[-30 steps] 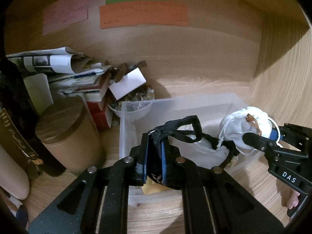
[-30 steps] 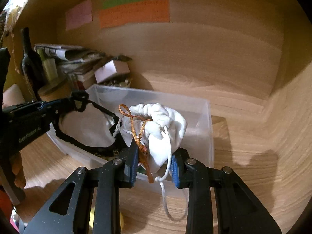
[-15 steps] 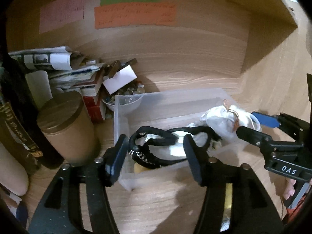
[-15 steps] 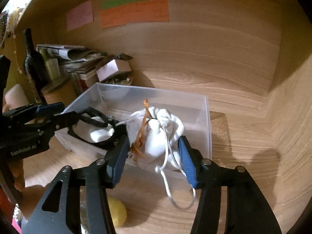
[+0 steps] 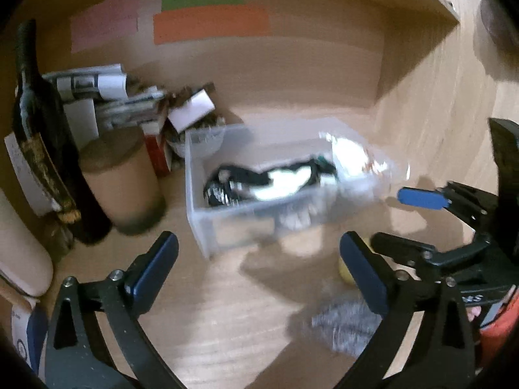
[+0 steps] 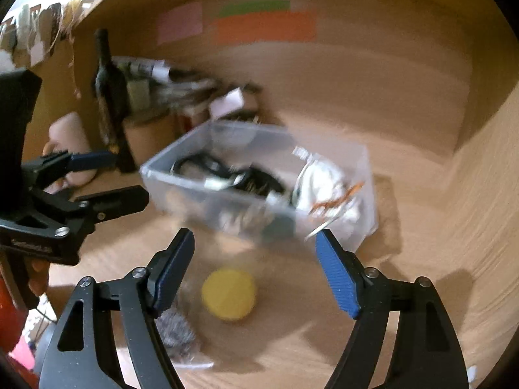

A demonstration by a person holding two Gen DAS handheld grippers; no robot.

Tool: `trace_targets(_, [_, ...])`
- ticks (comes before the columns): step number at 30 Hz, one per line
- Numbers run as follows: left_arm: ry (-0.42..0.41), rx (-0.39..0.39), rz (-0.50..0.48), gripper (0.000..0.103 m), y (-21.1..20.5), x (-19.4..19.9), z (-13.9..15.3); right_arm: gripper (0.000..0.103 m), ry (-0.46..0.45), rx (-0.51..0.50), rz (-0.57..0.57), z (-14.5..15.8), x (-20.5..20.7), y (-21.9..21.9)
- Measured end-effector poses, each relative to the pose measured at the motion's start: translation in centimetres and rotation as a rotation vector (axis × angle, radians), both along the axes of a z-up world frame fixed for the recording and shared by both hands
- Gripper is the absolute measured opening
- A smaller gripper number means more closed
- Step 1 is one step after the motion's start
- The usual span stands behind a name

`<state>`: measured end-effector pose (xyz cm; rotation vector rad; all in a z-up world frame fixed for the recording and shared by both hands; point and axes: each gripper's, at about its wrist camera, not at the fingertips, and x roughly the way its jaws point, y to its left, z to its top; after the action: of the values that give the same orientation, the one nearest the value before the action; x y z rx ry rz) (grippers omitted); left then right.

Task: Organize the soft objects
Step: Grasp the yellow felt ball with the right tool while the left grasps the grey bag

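Note:
A clear plastic bin (image 5: 198,214) (image 6: 181,183) stands on the wooden shelf. A black-and-white strap item (image 5: 259,181) (image 6: 227,175) lies in its left part. A white drawstring pouch (image 5: 353,159) (image 6: 324,188) with an orange cord lies in its right part. My left gripper (image 5: 259,269) is open and empty, pulled back in front of the bin. My right gripper (image 6: 256,269) is open and empty, also back from the bin. A yellow round soft object (image 6: 228,293) (image 5: 345,270) and a grey knitted piece (image 6: 175,330) (image 5: 343,324) lie on the shelf in front of the bin. Both views are blurred.
A dark wine bottle (image 5: 45,136) (image 6: 108,97), a round brown canister (image 5: 123,178), stacked papers and books (image 5: 107,97) and a bowl of small items (image 5: 204,136) crowd the left back corner. Coloured paper labels (image 5: 211,22) are on the back wall. The side wall (image 5: 438,113) rises at right.
Both grippers opened, let go of the strap item and the pouch into the bin, and pulled back and up. The yellow object and grey piece came into view.

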<state>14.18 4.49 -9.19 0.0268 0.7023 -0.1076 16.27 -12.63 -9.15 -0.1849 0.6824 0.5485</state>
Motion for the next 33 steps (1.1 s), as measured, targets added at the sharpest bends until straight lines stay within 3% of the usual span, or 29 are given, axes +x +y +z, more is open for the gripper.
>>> trace_targets(6, [0.065,0.003,0.005,0.101,-0.3,-1.1,-2.5,0.073,0.101,-0.045,0.018,-3.3,0.1,1.1])
trace_targets(12, [0.127,-0.027,-0.025,0.101,-1.0,-1.6,-4.4,0.041,0.181,-0.054,0.039,-4.9,0.5,1.3])
trace_targets(26, [0.176,-0.035,-0.116,0.101,-4.6,-1.3,-6.4,0.040,0.041,-0.008,-0.072,-1.8,-3.1,-3.0])
trace_targets(30, [0.178,-0.063,-0.126,0.101,-5.2,-1.3,-6.9,0.040,0.037,0.006,-0.092,-1.6,-3.9,-4.2])
trace_targets(32, [0.186,-0.073,-0.137,0.095,-5.5,-1.3,-7.3,0.040,0.038,0.011,-0.098,-1.6,-4.1,-4.5])
trace_targets(33, [0.191,-0.079,-0.155,0.085,-5.6,-1.3,-7.4,0.040,0.041,0.015,-0.102,-1.7,-4.2,-4.6])
